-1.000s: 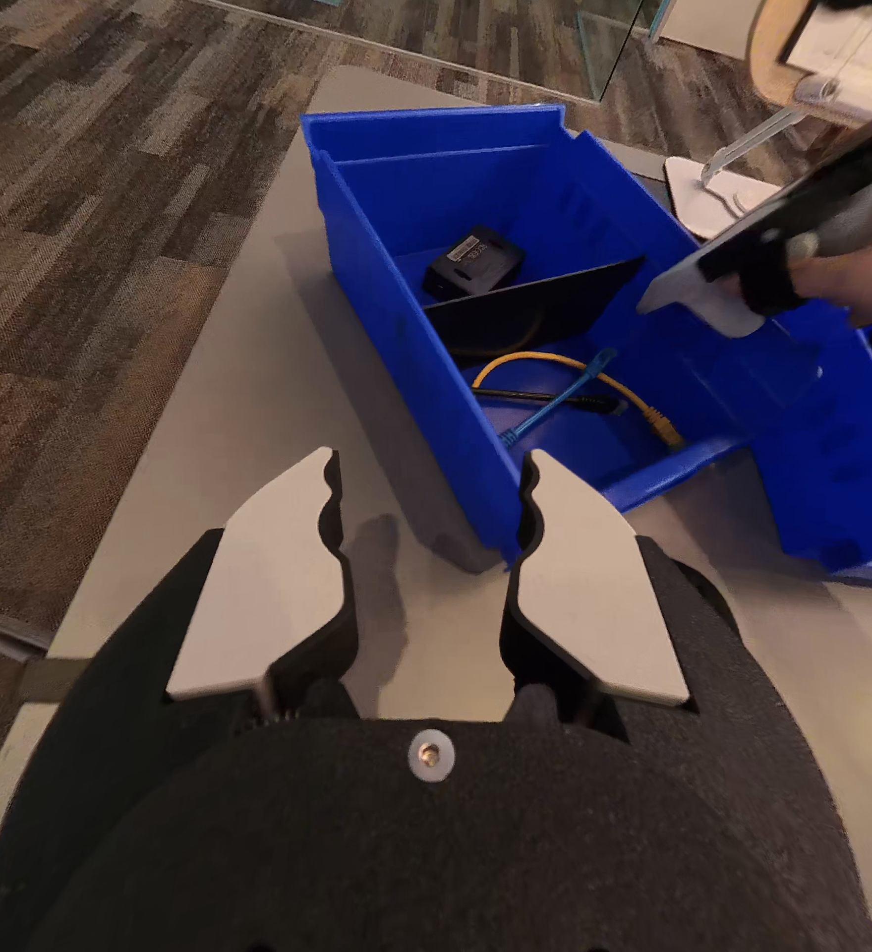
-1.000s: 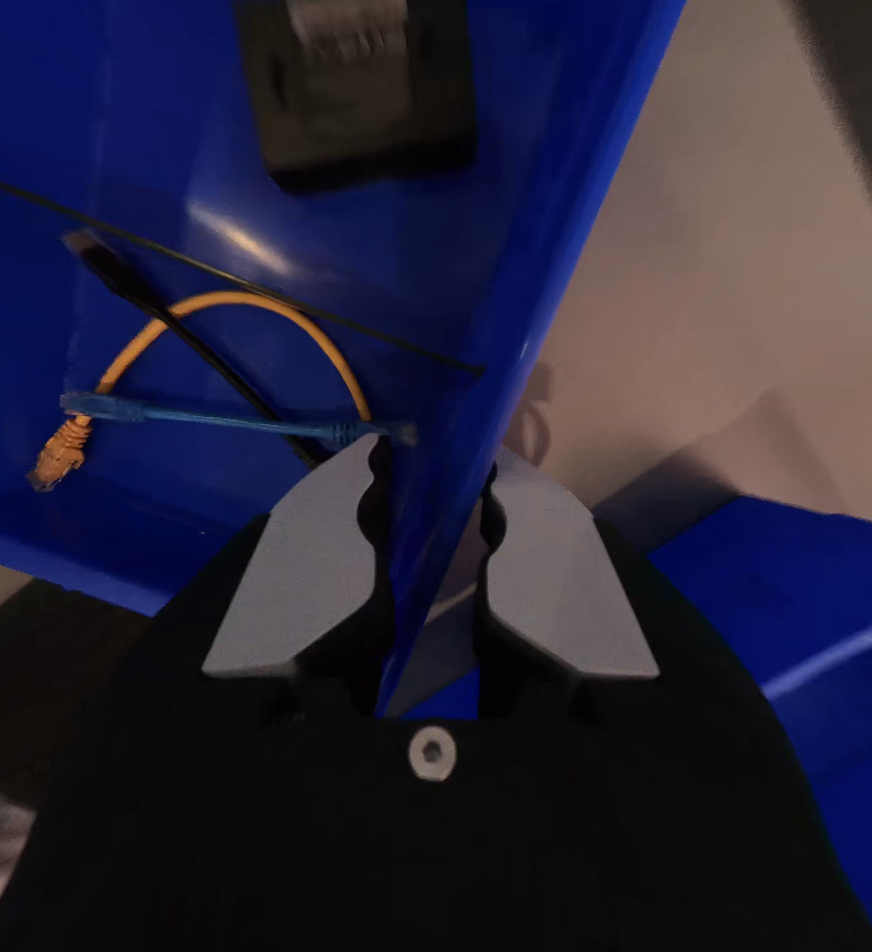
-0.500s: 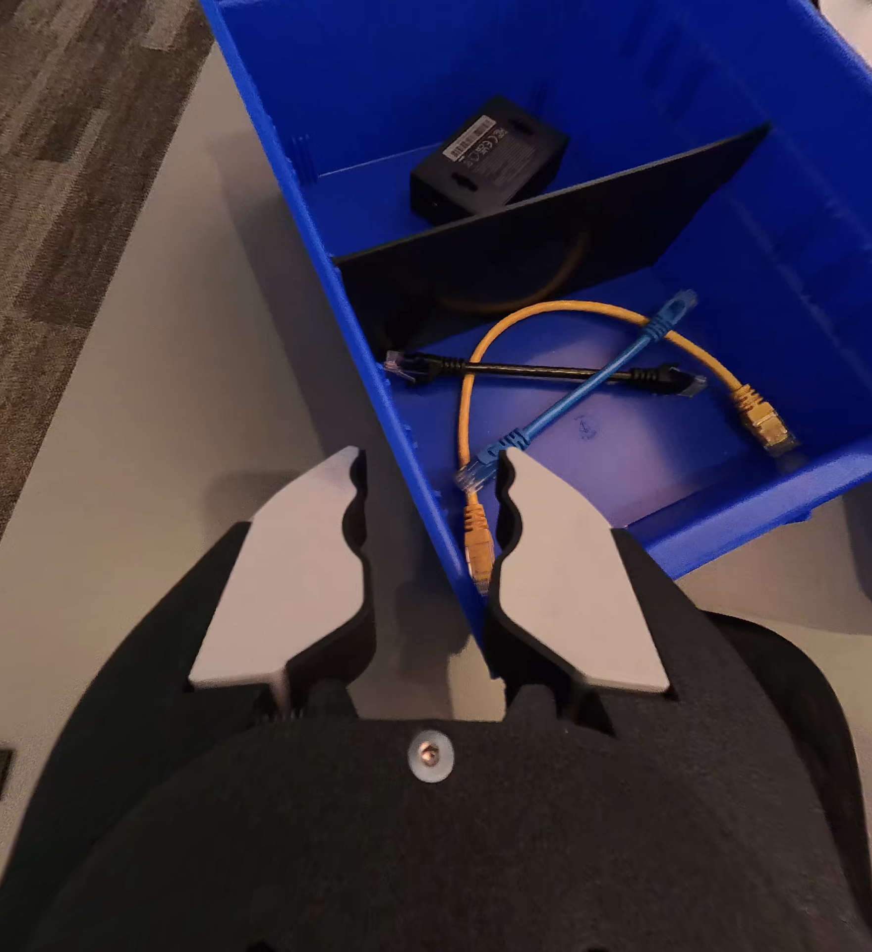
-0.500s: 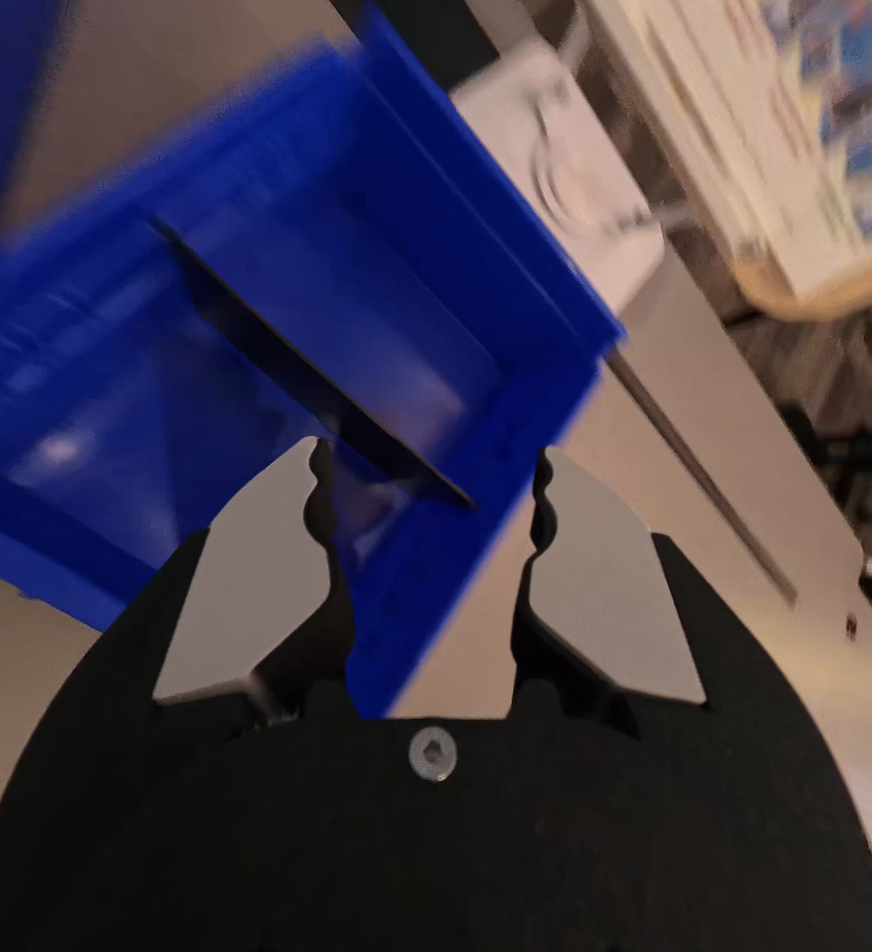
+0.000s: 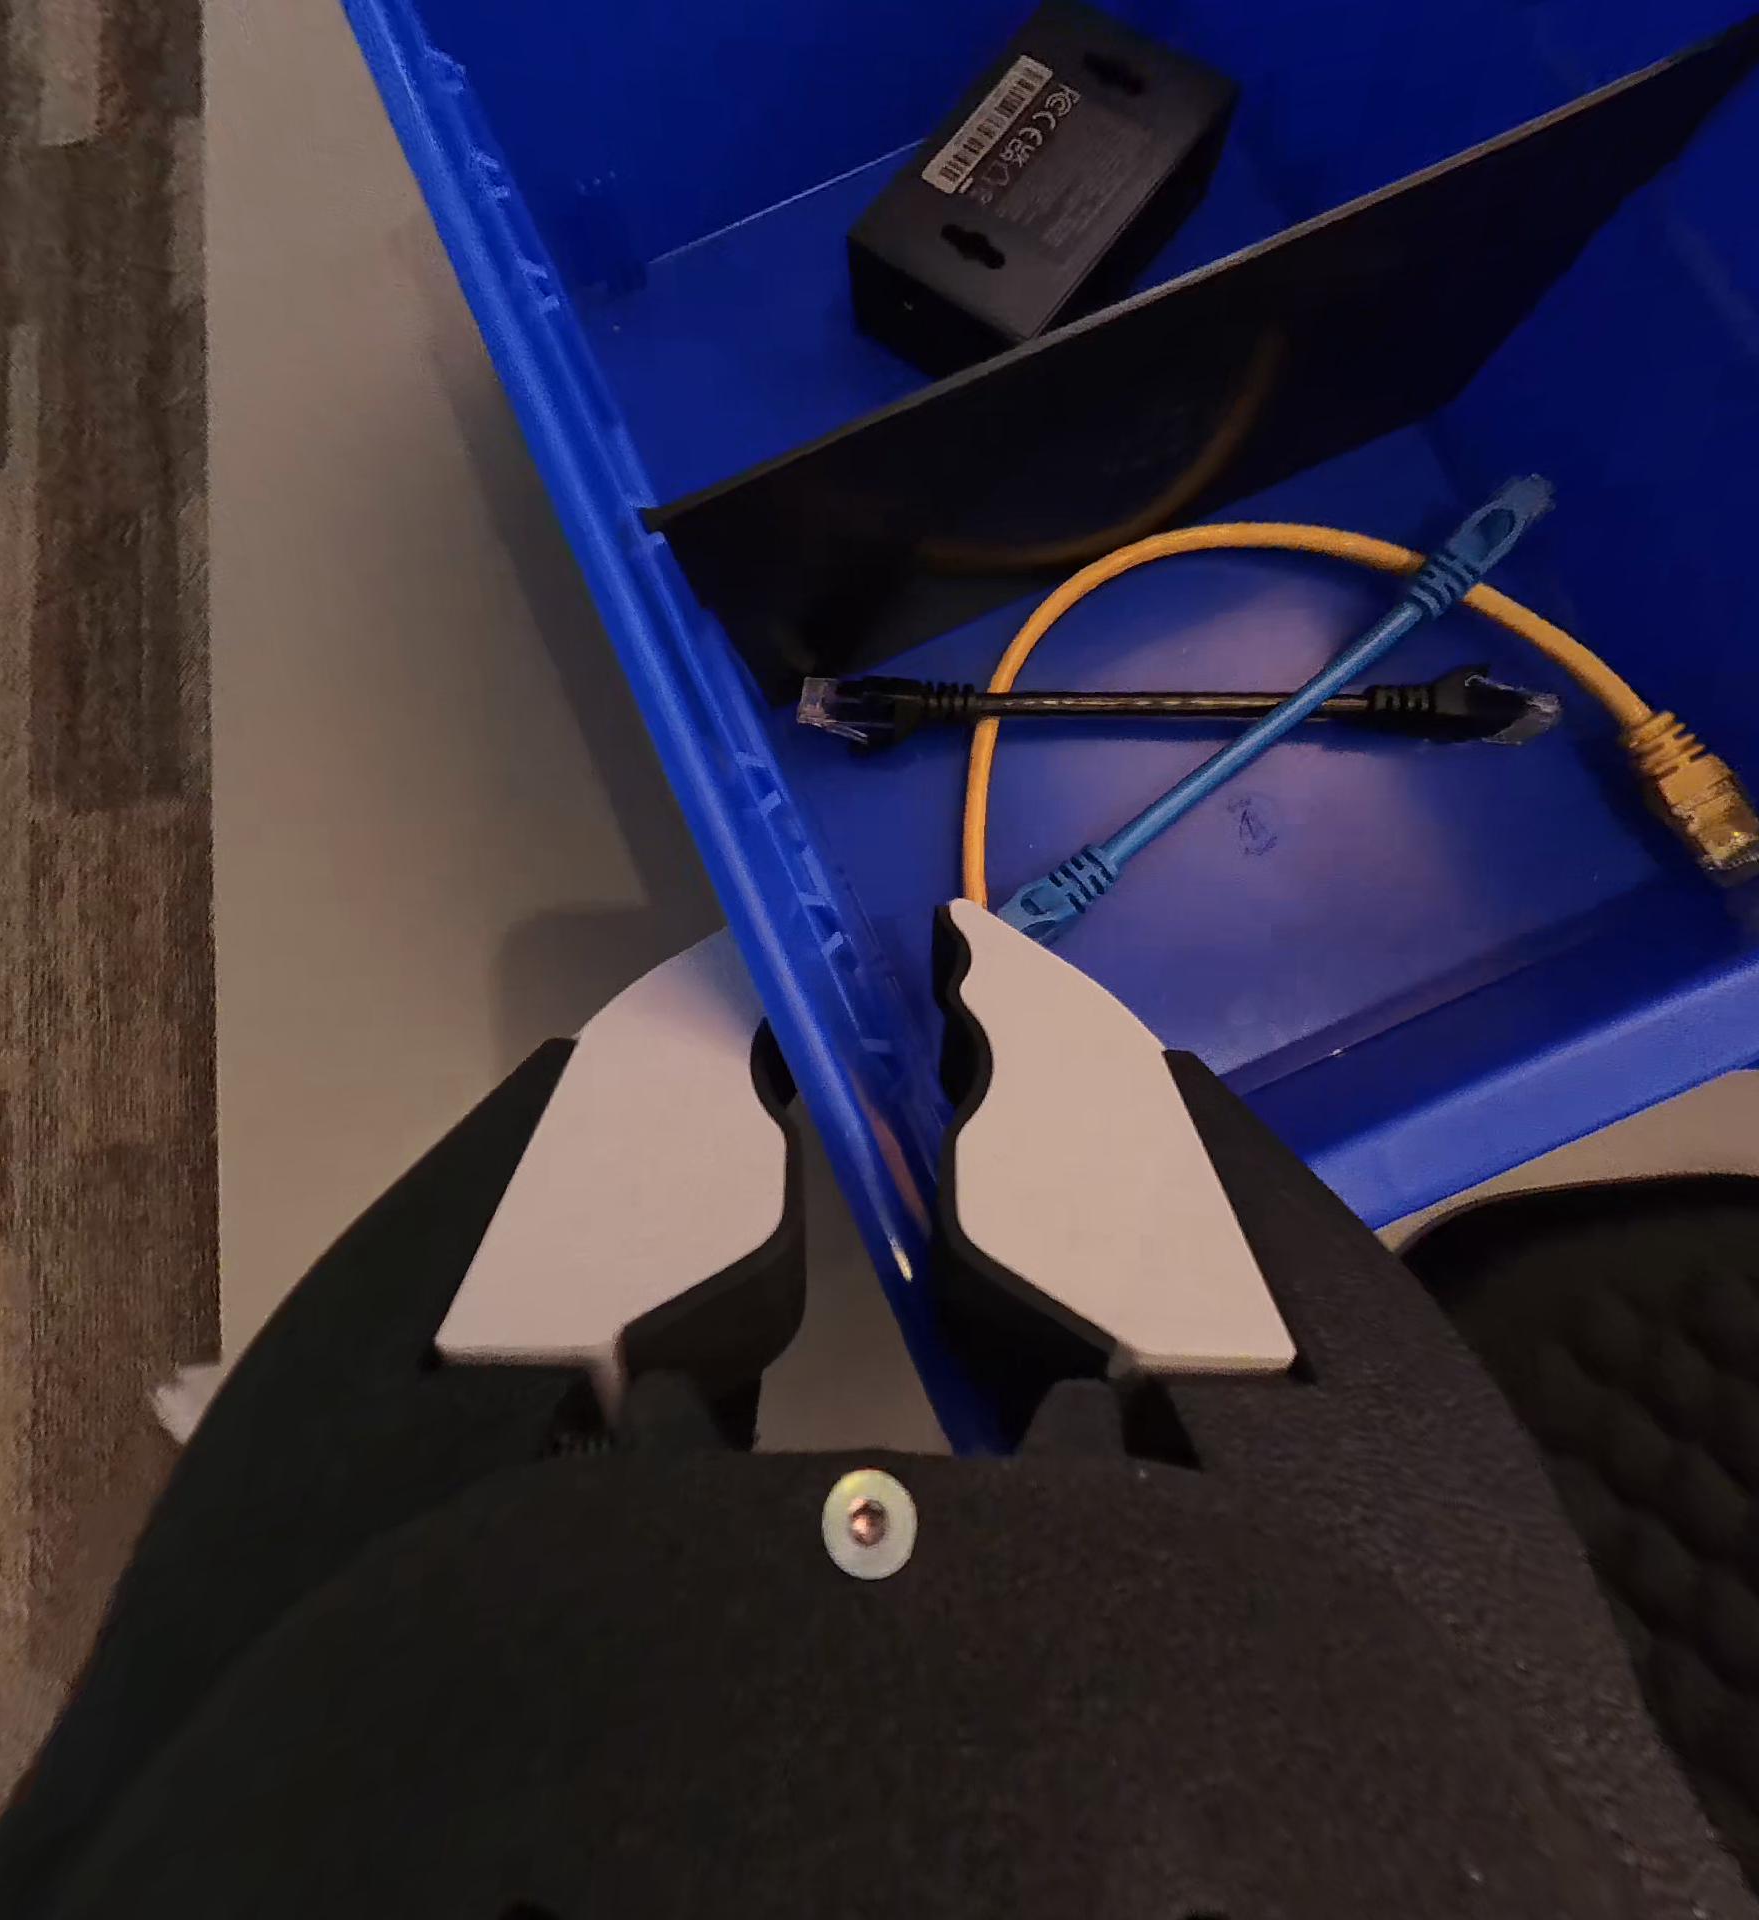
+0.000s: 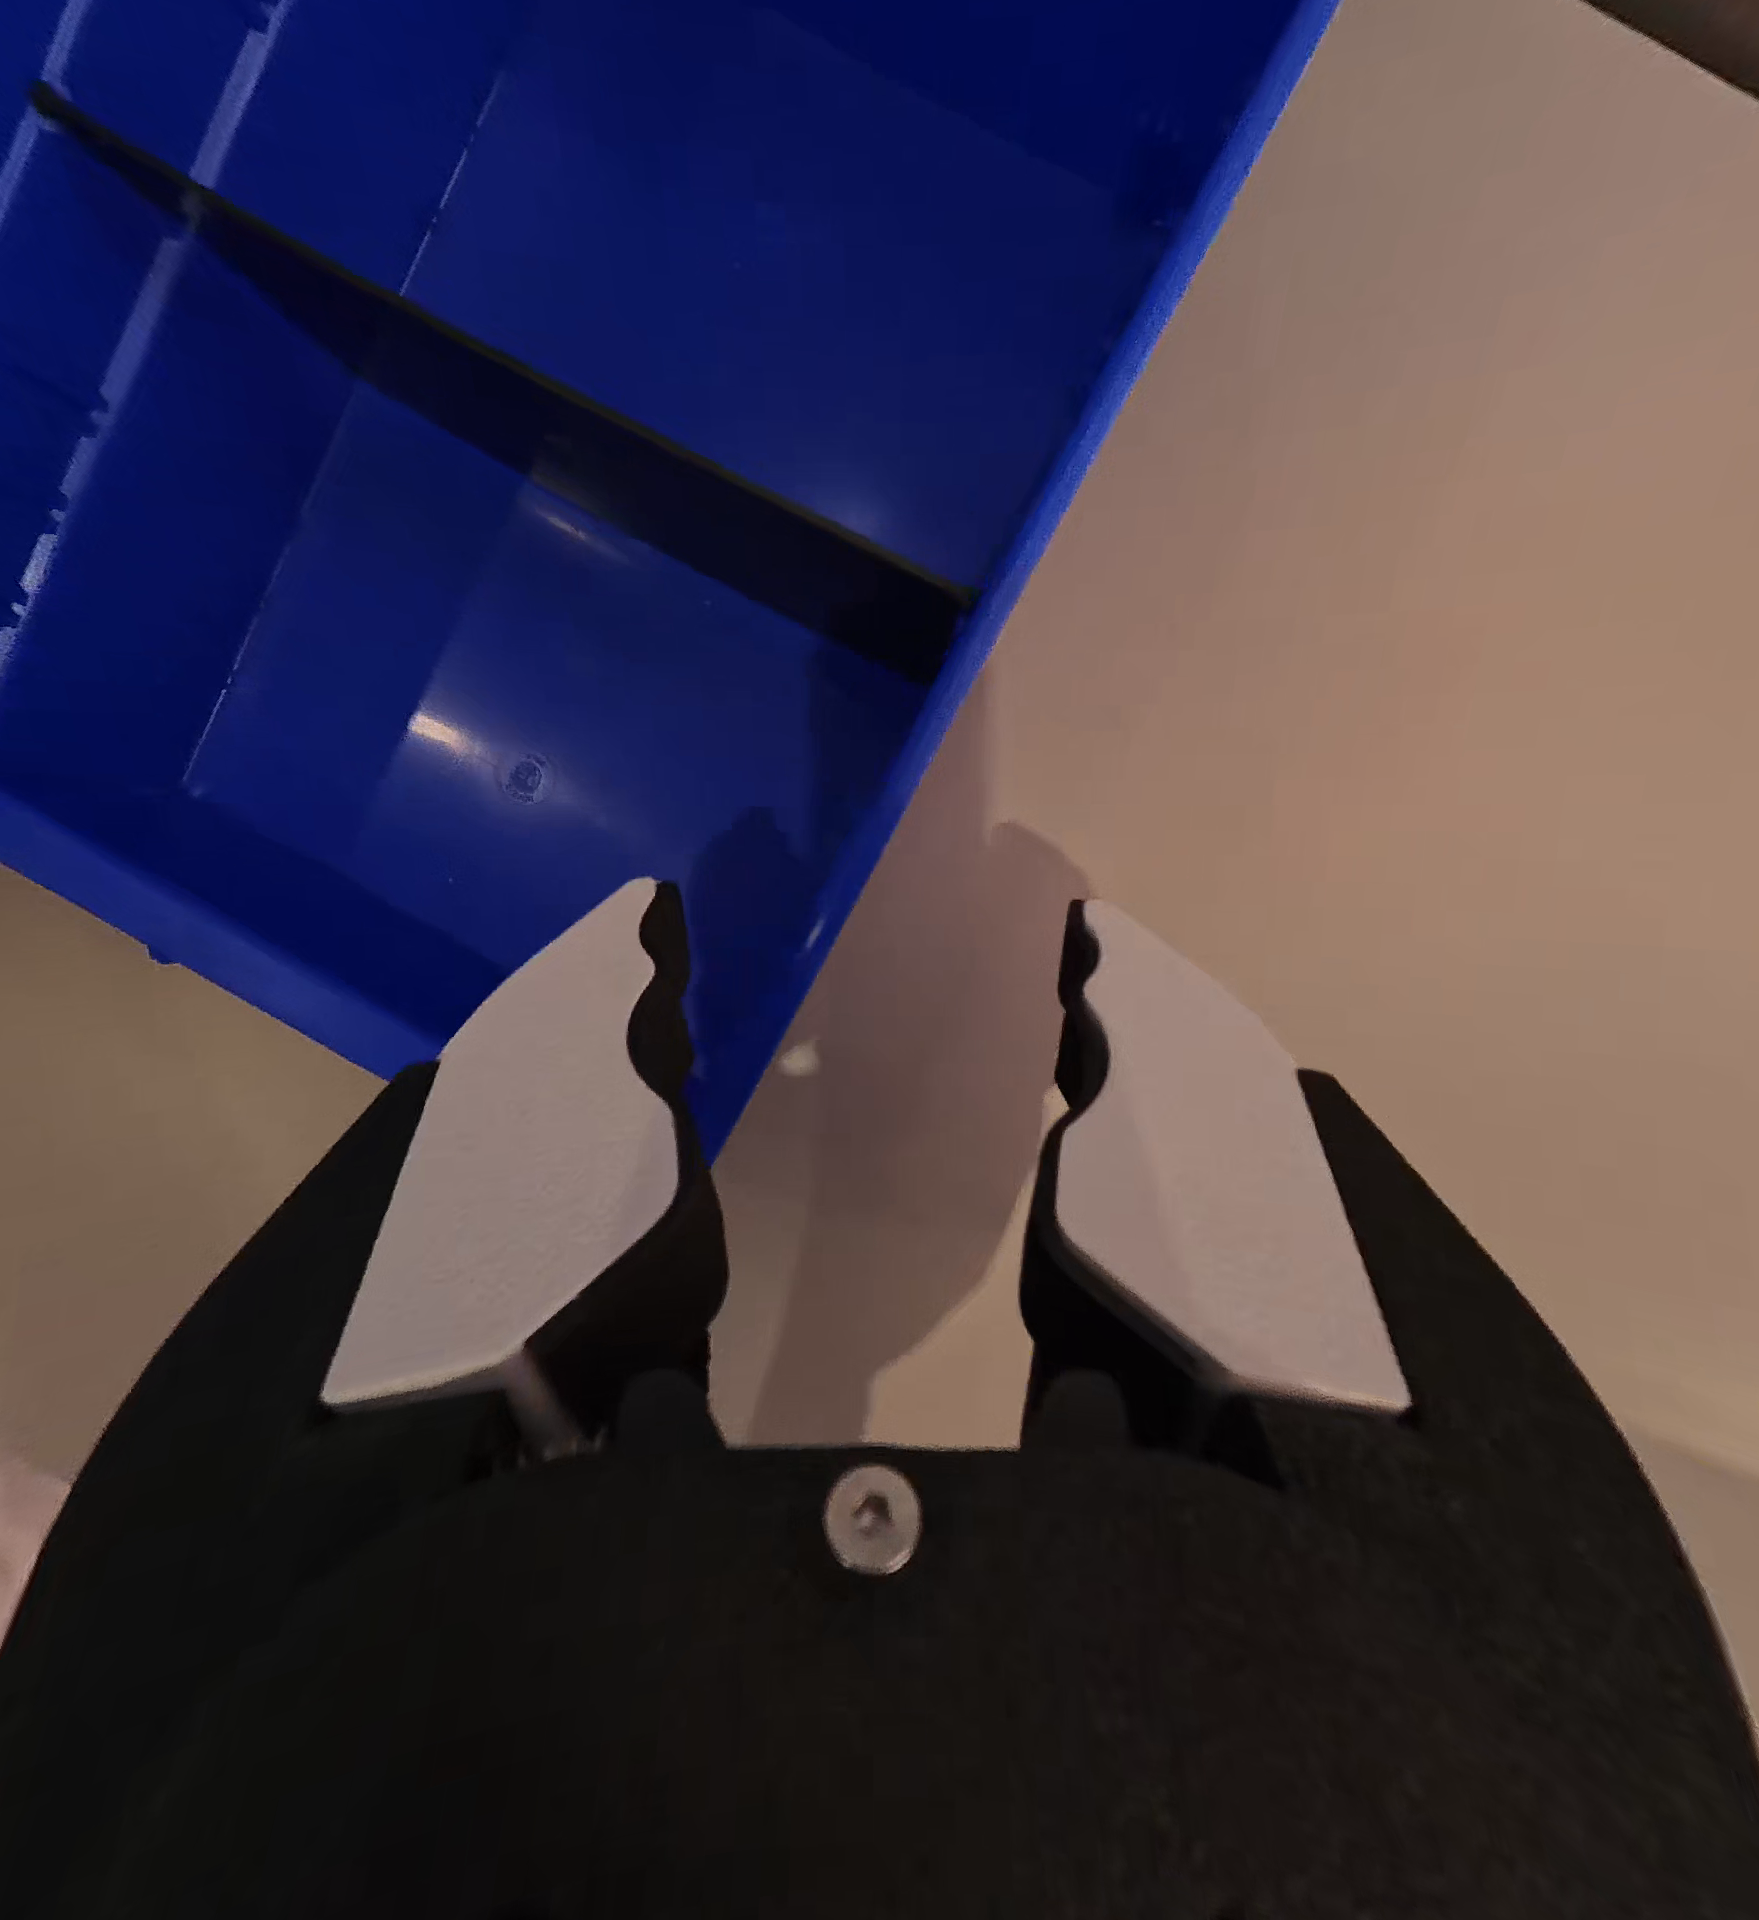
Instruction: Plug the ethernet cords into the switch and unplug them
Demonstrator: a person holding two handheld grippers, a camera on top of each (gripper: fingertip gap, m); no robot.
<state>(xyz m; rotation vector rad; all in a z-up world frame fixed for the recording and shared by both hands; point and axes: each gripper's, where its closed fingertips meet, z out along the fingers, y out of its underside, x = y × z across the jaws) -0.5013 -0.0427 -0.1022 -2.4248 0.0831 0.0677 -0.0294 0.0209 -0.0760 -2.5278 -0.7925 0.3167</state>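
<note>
A blue bin (image 5: 1477, 1086) stands on the table, split by a black divider (image 5: 1218, 395). The black switch (image 5: 1041, 197) lies in its far compartment. A yellow cord (image 5: 1218, 535), a blue cord (image 5: 1270, 738) and a black cord (image 5: 1166, 704) lie loose and crossed in the near compartment. My left gripper (image 5: 844, 935) straddles the bin's left wall, one finger outside and one inside, and its jaws are closed on the wall. My right gripper (image 6: 870, 896) is open and empty over the right wall of a second, empty blue bin (image 6: 1083, 416).
The beige table (image 6: 1426, 623) extends right of the empty bin, which has its own black divider (image 6: 542, 405). In the left wrist view the table edge and brown carpet (image 5: 44, 727) lie to the left. A black textured object (image 5: 1633, 1351) sits at the lower right. About 50 cm separates my left fingertips from my right.
My left gripper moved forward onto the bin's left wall and its jaws narrowed around it. My right gripper let go of the first bin's wall, swung to the empty bin and opened.
</note>
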